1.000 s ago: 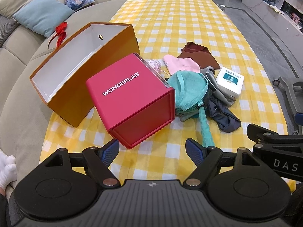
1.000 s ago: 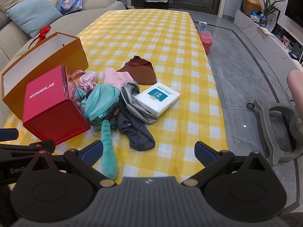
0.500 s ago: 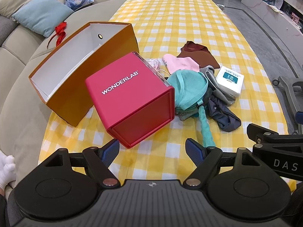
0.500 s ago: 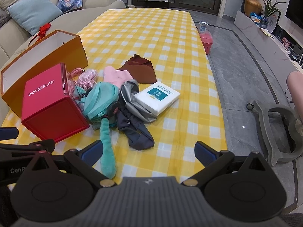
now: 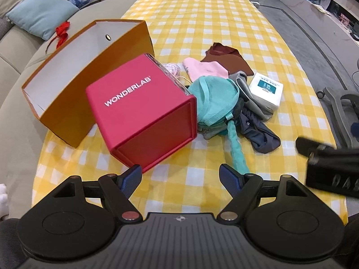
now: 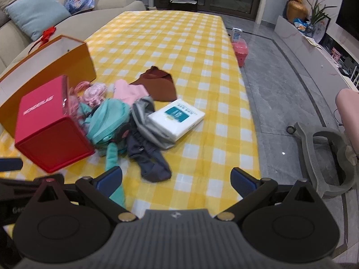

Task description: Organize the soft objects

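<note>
The table (image 5: 202,11) under its yellow checked cloth carries everything. The orange box (image 5: 74,103) lies tipped with its opening upward, likely ready to take the clothes. The red box (image 5: 143,109) leans against it. The clothes (image 6: 125,121) sit heaped beside the red box, still unsorted; how many pieces is hard to tell. The left gripper (image 5: 180,179) and right gripper (image 6: 176,179) both hover wide apart, empty, near the heap.

Yellow-white checked tablecloth (image 5: 202,22) — red box (image 5: 143,114), orange bag (image 5: 85,71), teal garment (image 5: 213,103).
</note>
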The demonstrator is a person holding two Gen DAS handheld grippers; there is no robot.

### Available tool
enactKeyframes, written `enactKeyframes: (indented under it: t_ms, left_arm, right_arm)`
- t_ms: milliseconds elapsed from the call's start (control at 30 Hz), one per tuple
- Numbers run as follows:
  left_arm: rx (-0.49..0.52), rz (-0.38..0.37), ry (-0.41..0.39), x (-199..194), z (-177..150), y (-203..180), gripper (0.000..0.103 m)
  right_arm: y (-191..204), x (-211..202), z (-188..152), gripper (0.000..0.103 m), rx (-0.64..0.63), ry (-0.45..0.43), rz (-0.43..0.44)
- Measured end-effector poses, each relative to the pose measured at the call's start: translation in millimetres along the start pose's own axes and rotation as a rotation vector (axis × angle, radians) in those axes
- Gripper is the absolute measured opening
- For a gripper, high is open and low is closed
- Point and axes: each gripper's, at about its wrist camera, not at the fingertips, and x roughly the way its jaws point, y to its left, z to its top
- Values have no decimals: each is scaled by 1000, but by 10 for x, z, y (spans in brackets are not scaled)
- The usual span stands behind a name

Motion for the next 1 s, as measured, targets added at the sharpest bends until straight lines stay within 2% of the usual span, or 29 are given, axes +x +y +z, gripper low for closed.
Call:
enactKeyframes:
  t_ms: [67,267,467,600,700,867,1000]
  left_arm:
    - [3,-11,9,50,1,-3,92]
    - [19,-52,30,209,3,-41,92]
    - [43,-86,27,349,24,-134,91]
    - [63,-103,28,453,70,-226,91]
    - [73,-125,26,518,99,-297,90]
    - [86,-149,41,659,142,-400,84]
    - [66,-172,34,755,185,-412,71]
  right_arm:
    - [-52,39,28,100,2,-11,16]
    - [-114,127,95,100,-62,-90,-16]
    - [-164,292,190,100,-50,-46,58]
    - [-175,408,249,100,-40,-27,59]
    - [-261,534,294,100,16,2,58]
    - [-298,694,330,100,17,46,57]
    - [-263,794,378,100,-24,61,68]
